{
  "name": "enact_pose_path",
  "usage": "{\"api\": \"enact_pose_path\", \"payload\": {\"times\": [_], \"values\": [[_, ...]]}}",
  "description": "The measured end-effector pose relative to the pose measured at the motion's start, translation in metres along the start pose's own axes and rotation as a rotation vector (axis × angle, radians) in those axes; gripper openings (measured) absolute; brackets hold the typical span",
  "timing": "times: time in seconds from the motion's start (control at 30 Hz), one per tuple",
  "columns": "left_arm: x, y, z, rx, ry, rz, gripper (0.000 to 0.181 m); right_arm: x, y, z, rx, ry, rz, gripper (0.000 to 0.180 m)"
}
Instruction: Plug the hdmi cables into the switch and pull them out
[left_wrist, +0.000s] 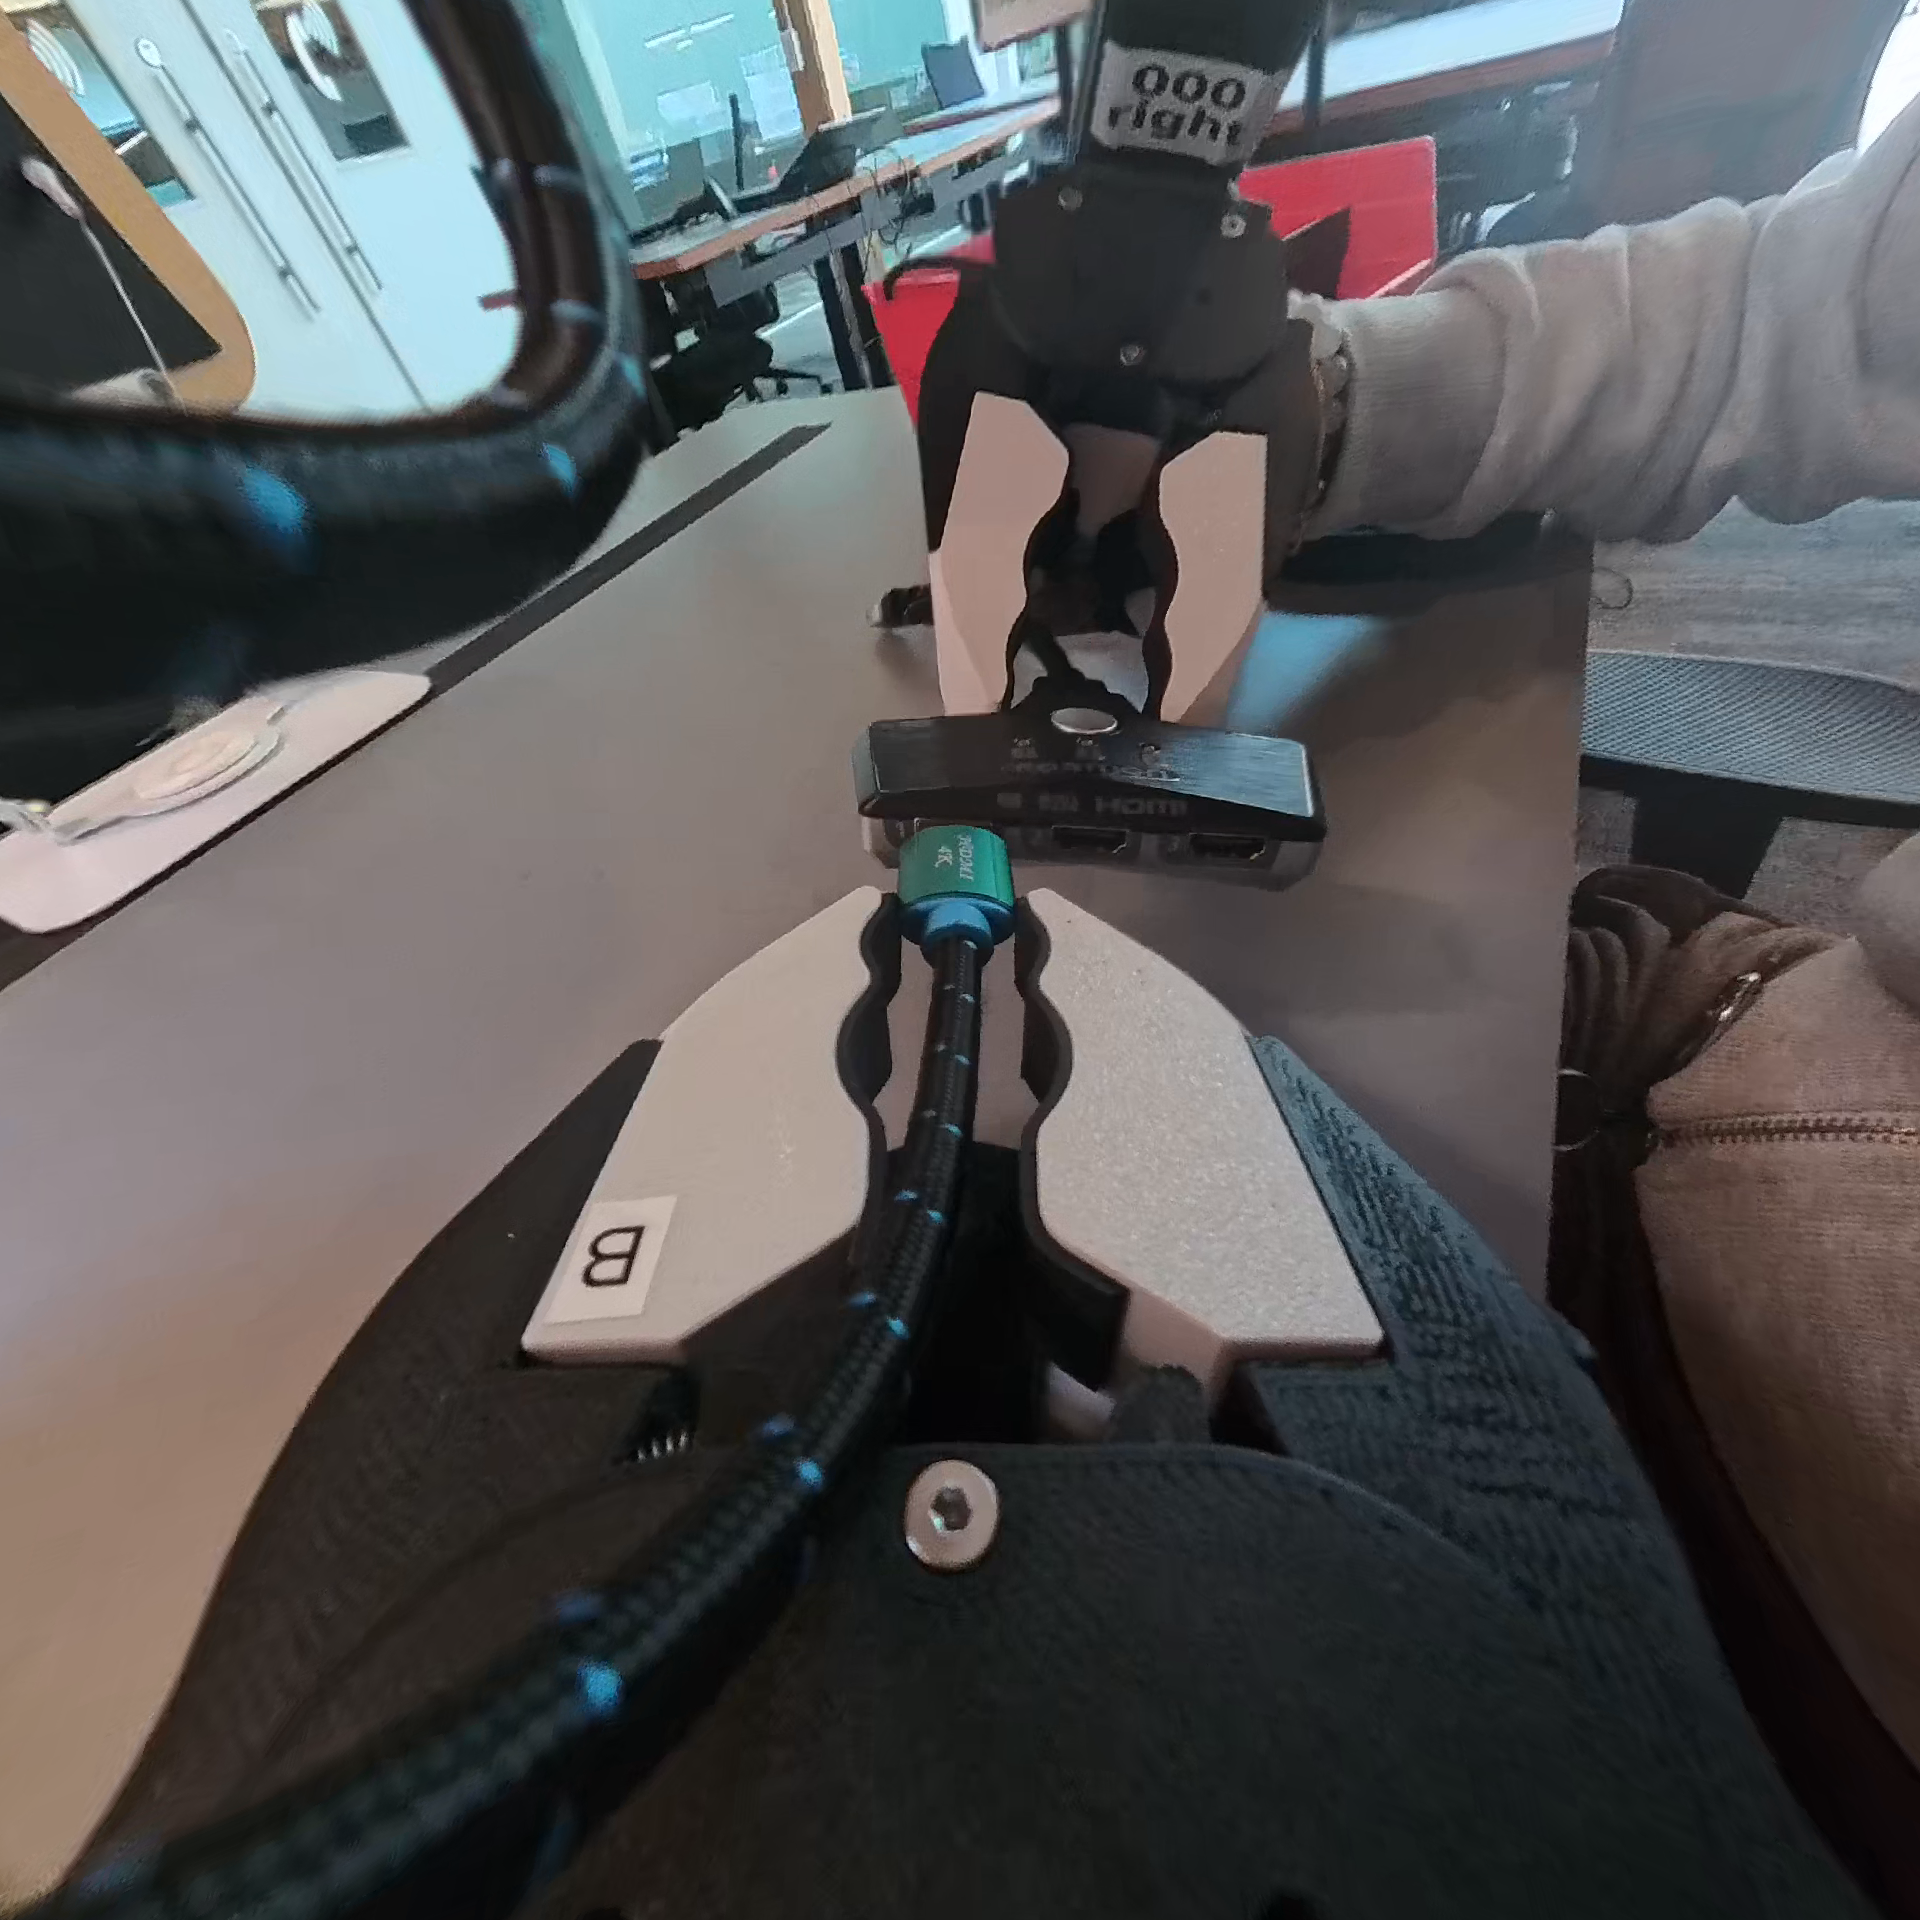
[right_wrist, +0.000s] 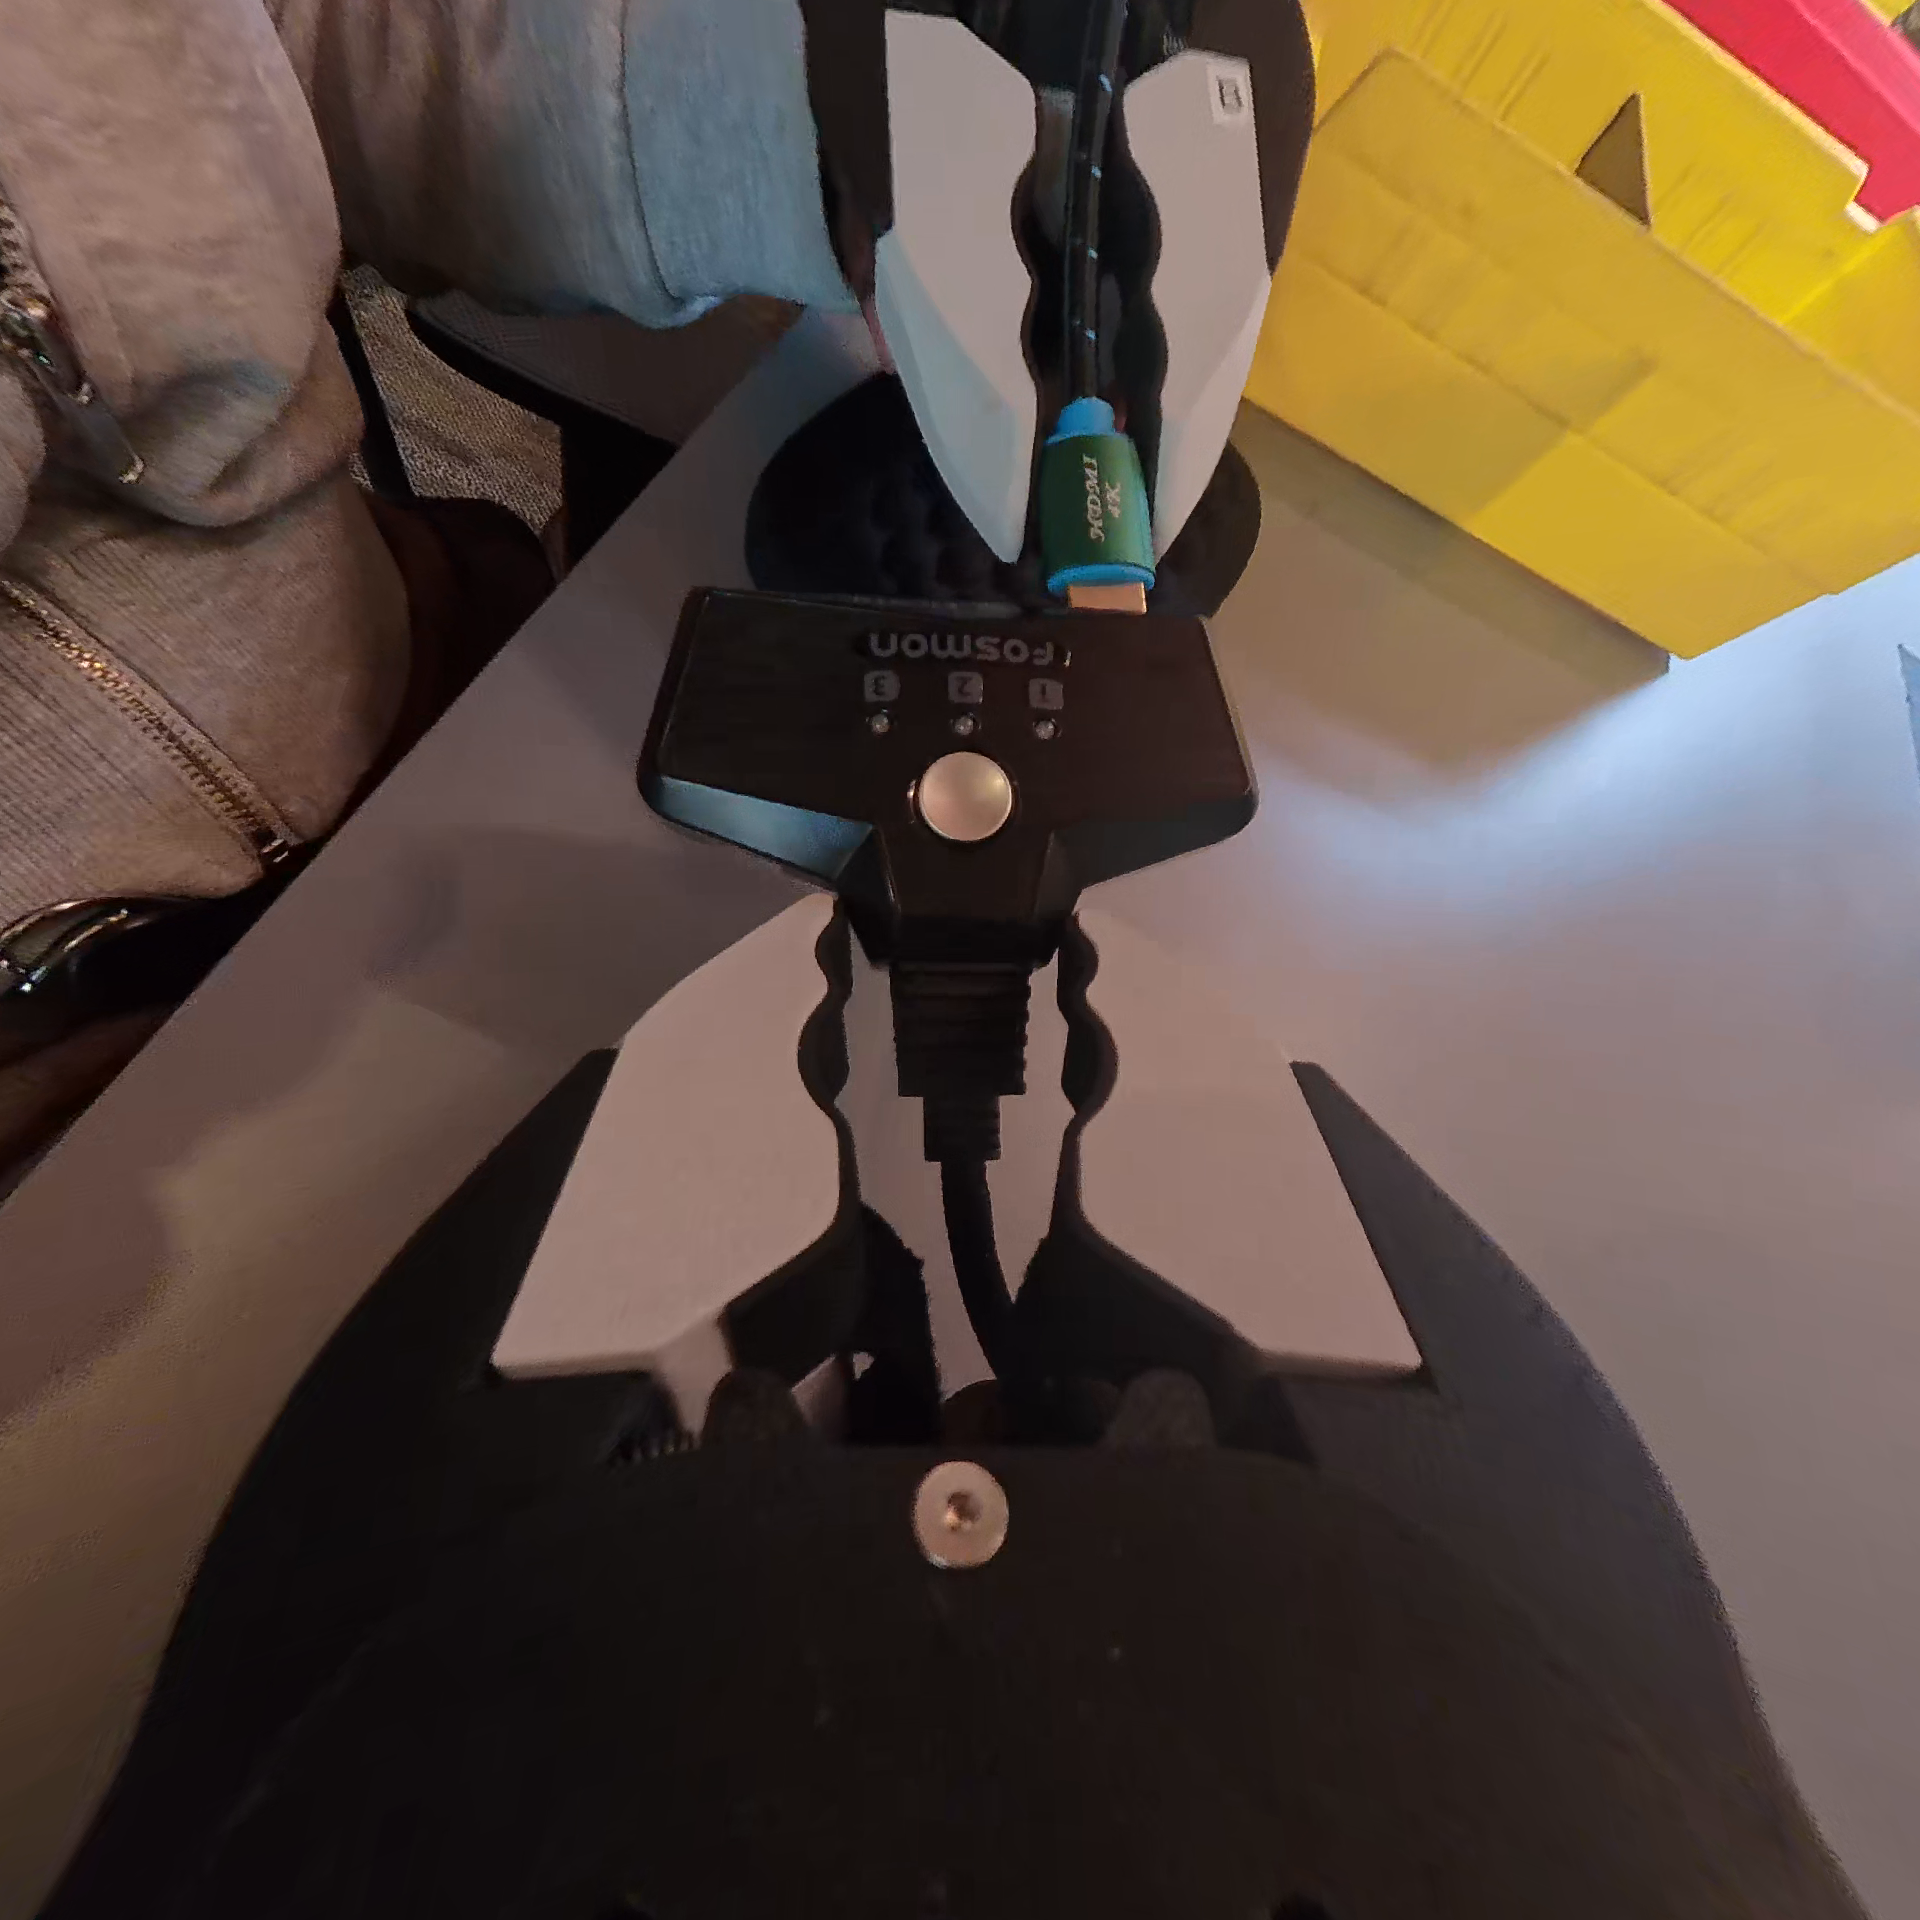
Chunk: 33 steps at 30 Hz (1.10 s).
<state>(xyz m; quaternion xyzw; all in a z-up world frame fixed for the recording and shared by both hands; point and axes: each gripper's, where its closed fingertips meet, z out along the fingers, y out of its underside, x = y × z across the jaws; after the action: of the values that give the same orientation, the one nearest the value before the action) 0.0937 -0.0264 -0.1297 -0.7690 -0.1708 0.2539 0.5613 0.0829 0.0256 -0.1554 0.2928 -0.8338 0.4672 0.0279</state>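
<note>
The switch (right_wrist: 951, 717) lies on the counter (right_wrist: 1507, 1039), near the counter edge beside the seated person (right_wrist: 156, 520). The right tongs (right_wrist: 961, 935) and left tongs (left_wrist: 951, 914) face each other across it. The hdmi cable plug (left_wrist: 951, 868) meets the switch's end port; two ports (left_wrist: 1158, 844) lie beside it. Boxes (right_wrist: 1558, 364) stand behind, past the far counter edge.

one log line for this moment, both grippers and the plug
left gripper: shut on green hdmi plug | plug: at switch end port, gold tip showing | right gripper: shut on switch neck | two ports empty
</note>
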Motion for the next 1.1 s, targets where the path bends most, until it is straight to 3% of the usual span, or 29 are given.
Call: {"api": "enact_pose_path", "payload": {"times": [0.23,0.4,0.5,0.57,0.67,0.83,0.9,1.0,1.1], "values": [[0.007,-0.005,-0.004,0.042,0.072,-0.009,0.020,-0.007,-0.011,0.003,0.028,-0.022,-0.048,0.039],[-0.004,-0.006,-0.003,0.049,0.000,-0.025,0.021,0.005,-0.009,0.001,0.041,0.017,-0.007,0.039],[-0.017,-0.008,-0.006,0.075,-0.103,-0.041,0.045,0.018,-0.007,-0.005,0.056,0.070,0.045,0.038],[-0.024,-0.014,-0.017,0.125,-0.175,-0.046,0.045,0.029,-0.003,-0.012,0.066,0.121,0.090,0.037],[-0.022,-0.006,-0.038,0.045,-0.204,-0.010,0.045,0.045,0.009,-0.022,0.040,0.217,0.166,0.037],[-0.063,-0.025,-0.121,0.037,-0.450,-0.023,0.042,0.051,0.055,-0.016,-0.192,0.252,0.290,0.038],[-0.088,-0.025,-0.157,-0.055,-0.535,-0.052,0.039,0.048,0.065,-0.010,-0.245,0.233,0.306,0.037],[-0.119,0.011,-0.195,-0.415,-0.546,-0.104,0.041,0.051,0.059,-0.010,-0.190,0.252,0.327,0.032],[-0.131,0.052,-0.204,-0.656,-0.413,-0.316,0.042,0.055,0.049,-0.017,-0.113,0.253,0.353,0.029]]}}
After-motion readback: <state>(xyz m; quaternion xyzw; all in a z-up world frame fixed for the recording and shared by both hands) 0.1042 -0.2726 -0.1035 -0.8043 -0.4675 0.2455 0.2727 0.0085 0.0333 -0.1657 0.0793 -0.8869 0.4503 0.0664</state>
